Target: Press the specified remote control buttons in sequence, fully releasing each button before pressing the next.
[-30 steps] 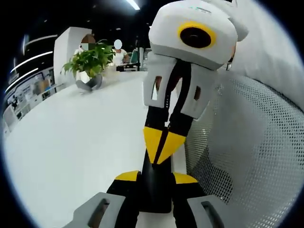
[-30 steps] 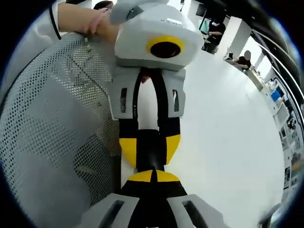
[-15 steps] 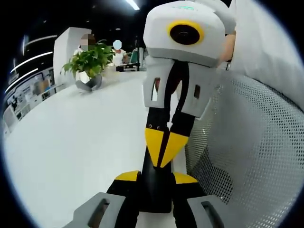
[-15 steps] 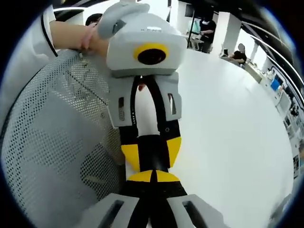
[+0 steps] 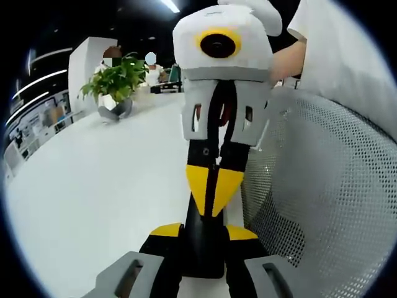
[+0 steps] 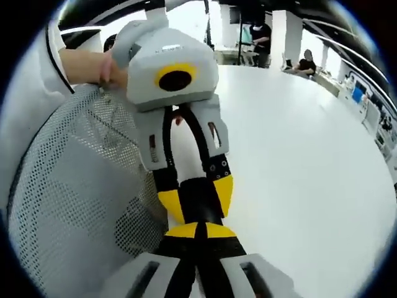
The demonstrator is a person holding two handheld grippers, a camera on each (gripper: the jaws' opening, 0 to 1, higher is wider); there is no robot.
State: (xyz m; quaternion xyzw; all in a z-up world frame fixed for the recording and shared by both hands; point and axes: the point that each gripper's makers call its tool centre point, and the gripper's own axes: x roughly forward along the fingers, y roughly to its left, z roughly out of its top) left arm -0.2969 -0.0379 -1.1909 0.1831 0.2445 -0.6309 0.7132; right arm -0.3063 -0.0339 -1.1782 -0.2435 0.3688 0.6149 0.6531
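Left gripper view: the left gripper rises from the bottom centre with its two yellow-padded jaws clamped on either side of a slim black remote control, which stands lengthwise between them at the lower centre of the frame; its buttons cannot be made out. The grey-and-white right gripper comes down from the top centre; its yellow-tipped jaws are pressed together into a single point that meets the far end of the remote; whether it is pressing cannot be told. A smooth white table spreads across the left half; a green leafy potted plant sits in the upper left; a grey perforated mesh chair back covers the right side, with a white sleeve in the upper right.

In the right gripper view the right gripper shows at bottom centre with its yellow tips together; just above, the left gripper holds the remote control between its pads; a hand grasps that gripper in the upper left.
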